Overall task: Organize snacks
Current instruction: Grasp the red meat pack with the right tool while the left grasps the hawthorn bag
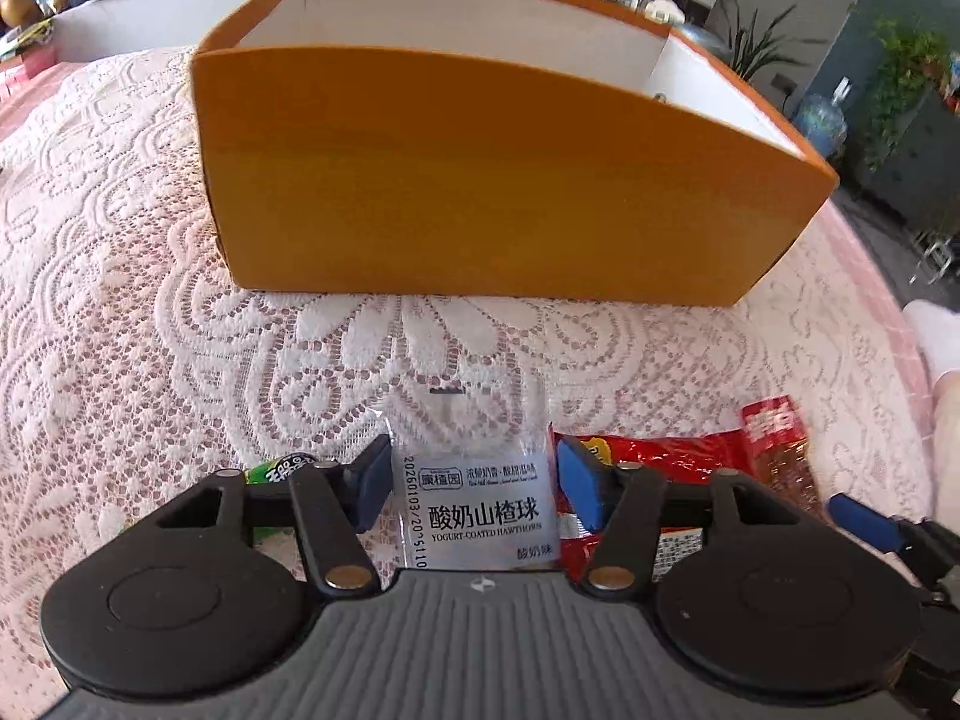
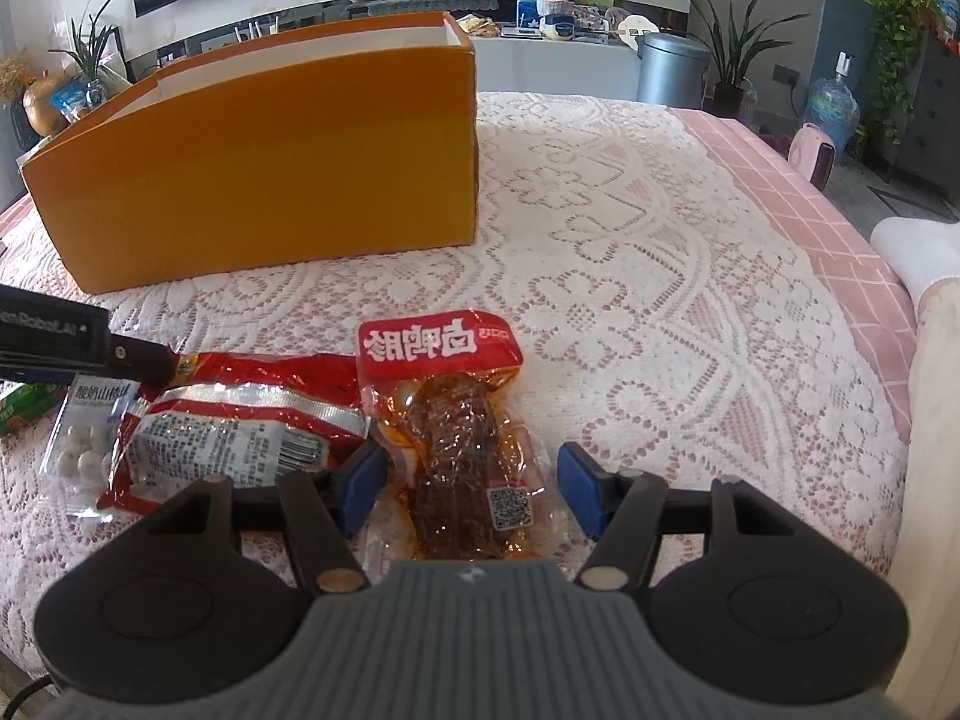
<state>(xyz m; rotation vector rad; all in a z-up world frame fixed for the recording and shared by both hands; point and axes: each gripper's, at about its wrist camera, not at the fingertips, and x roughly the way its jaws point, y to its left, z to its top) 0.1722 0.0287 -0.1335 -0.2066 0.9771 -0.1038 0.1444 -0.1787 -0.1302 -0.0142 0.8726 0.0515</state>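
A clear packet of yogurt-coated hawthorn balls [image 1: 480, 510] lies flat on the lace cloth between the blue pads of my left gripper [image 1: 474, 489]. The pads stand right at its two edges and the packet is not buckled. Beside it lies a red foil snack bag [image 2: 240, 408], and to the right of that a red-topped vacuum pack of brown meat [image 2: 456, 438]. My right gripper [image 2: 465, 492] is open around the meat pack, with a gap at the right pad. An open orange box [image 1: 480, 180] with white inner walls stands behind the snacks.
A green packet [image 1: 282, 468] peeks out left of the left gripper. The lace-covered table [image 2: 660, 300] drops off at the right, where a person's white sleeve [image 2: 912, 258] shows. A bin, plants and a water bottle stand beyond the table.
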